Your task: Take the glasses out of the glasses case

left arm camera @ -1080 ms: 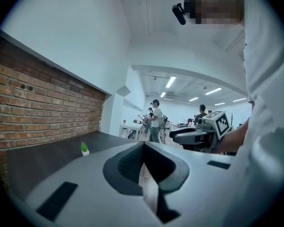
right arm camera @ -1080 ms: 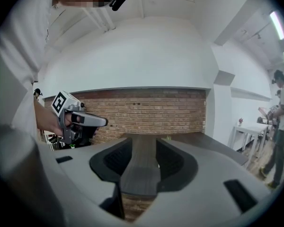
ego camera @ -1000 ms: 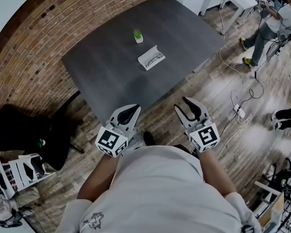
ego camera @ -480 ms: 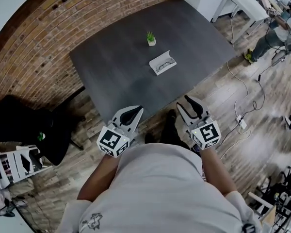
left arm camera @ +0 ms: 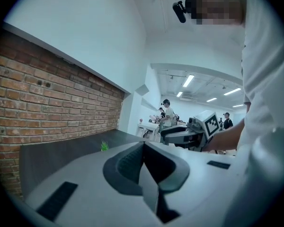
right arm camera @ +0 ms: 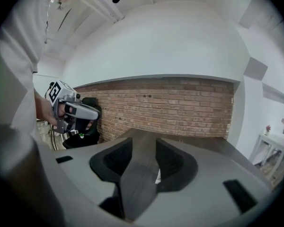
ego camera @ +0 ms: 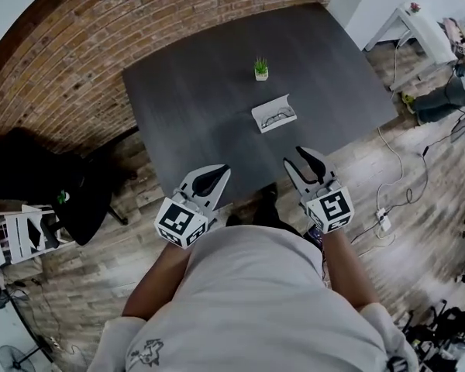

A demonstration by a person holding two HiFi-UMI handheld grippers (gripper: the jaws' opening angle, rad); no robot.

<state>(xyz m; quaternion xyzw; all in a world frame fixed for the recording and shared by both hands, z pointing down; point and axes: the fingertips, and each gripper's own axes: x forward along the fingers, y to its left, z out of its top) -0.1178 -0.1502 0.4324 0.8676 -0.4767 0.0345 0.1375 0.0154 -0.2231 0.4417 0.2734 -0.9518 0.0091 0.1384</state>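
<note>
Dark table [ego camera: 186,107]: the case [ego camera: 273,113] lies open near its middle, glasses [ego camera: 277,118] inside (nothing begun). At the near edge, left gripper [ego camera: 219,172] closed, right gripper [ego camera: 302,155] slightly parted, both empty.

one dark table [ego camera: 201,107]. on it, one white glasses case [ego camera: 282,104], one pair of glasses [ego camera: 277,118] and one small potted plant [ego camera: 260,69]. two grippers: one left gripper [ego camera: 209,178], one right gripper [ego camera: 308,161]. one white side table [ego camera: 418,29]. one black chair [ego camera: 39,184].
</note>
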